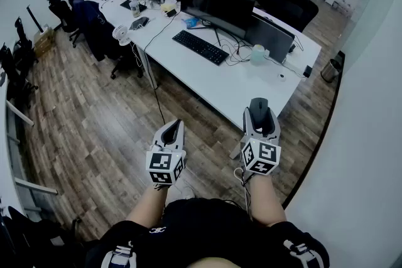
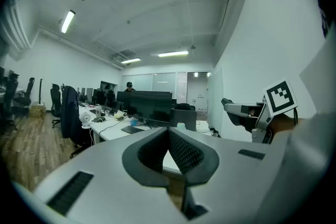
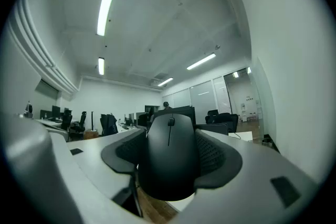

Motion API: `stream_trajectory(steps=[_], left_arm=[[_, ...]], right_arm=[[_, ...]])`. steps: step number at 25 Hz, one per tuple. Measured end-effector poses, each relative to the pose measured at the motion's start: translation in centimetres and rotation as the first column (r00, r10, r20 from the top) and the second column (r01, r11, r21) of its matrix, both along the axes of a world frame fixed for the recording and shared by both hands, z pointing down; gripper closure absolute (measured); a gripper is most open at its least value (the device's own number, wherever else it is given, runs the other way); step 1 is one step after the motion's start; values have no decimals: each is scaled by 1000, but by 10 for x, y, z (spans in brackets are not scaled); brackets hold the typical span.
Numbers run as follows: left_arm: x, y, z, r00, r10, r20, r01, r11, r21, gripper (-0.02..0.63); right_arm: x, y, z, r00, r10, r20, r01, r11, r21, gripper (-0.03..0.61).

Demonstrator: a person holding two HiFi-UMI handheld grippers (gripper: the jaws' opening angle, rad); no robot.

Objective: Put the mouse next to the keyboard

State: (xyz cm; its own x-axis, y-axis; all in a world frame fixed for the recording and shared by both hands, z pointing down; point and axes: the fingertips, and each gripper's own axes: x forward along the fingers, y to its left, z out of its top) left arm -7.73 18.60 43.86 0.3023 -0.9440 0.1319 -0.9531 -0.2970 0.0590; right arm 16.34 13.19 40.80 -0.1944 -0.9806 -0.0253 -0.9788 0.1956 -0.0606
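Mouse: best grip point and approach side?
Grip the mouse by its two long flanks at mid-body, coming in from the tail end along its length. It is narrow across and domed on top, so pads likely seat best on the sides. The right gripper holds it this way, wheel end pointing away.

Over the wooden floor (image 1: 94, 110), the right hand-held gripper (image 1: 259, 111) clasps a black mouse (image 1: 258, 106) near the edge of the white desk (image 1: 213, 81). The keyboard (image 1: 200, 47) lies farther back, before the monitors (image 1: 217, 3). The left hand-held gripper (image 1: 172, 130) seems closed and empty.
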Motion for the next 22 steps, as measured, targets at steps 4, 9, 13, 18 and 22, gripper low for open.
stream_trajectory(steps=[4,9,13,18,22], left_arm=[[6,1,-3,1000,4,3,-4,1000,6,601],[2,-2,-7,1000,1,3,-1,1000,13,601],[-7,-8,-6,1000,1,1,-1,1000,17,601],[-23,-18,-5,1000,9,-1,-9,1000,26,601],[-48,-28,1,1000,17,-9,-16,999,30,601]], right_arm=[[-1,2,3,1000,-12,-2,12,1000,-6,272],[-7,0,-1,999,-27,28,27,1000,8,268],[-17,-7,-1,999,-27,26,27,1000,3,268],[-34,-17,2,999,-23,36,24,1000,-1,268],[-58,-25,5,999,-15,37,15,1000,0,268]])
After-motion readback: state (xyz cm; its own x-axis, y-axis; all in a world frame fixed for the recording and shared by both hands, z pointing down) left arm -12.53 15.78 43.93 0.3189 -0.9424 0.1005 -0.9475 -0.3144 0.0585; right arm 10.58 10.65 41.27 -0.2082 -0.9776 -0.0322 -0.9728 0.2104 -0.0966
